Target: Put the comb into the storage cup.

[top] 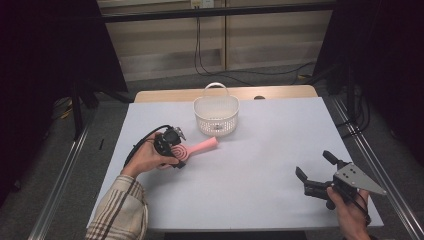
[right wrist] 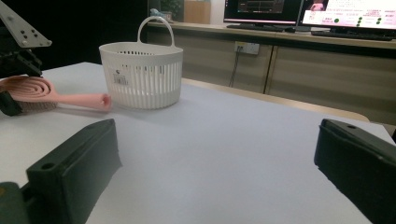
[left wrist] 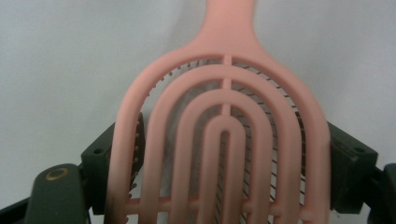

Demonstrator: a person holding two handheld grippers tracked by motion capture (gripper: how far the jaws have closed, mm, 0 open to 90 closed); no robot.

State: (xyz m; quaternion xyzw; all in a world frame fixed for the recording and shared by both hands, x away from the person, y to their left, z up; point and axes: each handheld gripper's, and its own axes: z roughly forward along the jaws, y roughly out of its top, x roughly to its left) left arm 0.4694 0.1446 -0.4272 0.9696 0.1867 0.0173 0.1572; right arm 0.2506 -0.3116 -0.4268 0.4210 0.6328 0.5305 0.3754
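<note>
- Left gripper (top: 172, 145) clamped on pink hairbrush (top: 192, 148); jaws pinch both sides of brush head, seen close in left gripper view (left wrist: 224, 154).
- Brush head between the jaws, bristles down toward table (top: 260, 165); handle (top: 207, 144) sticks out ahead of jaws, pointing at white basket (top: 216, 116).
- Can't tell if brush is lifted off table or only resting on it; looks low, abt at surface level in right gripper view (right wrist: 56, 95).
- Basket just beyond handle tip, near but apart; upright, carry handle up, nothing visible inside from here (interior mostly hidden).
- Right gripper (top: 317, 172) spread wide, holding nothing; parked well apart from brush, off toward near-right corner of table. Its own view looks across bare table between both jaws toward basket (right wrist: 141, 74).
- Progress, as a judgement: grasp done, approx first third. Likely goal = brush into basket.
- Left to do: lift, carry fwd over rim, tip handle or head down, let go.
- Watch: brush longer than basket depth, may stick out or catch rim; light basket could slide or tip if nudged.
</note>
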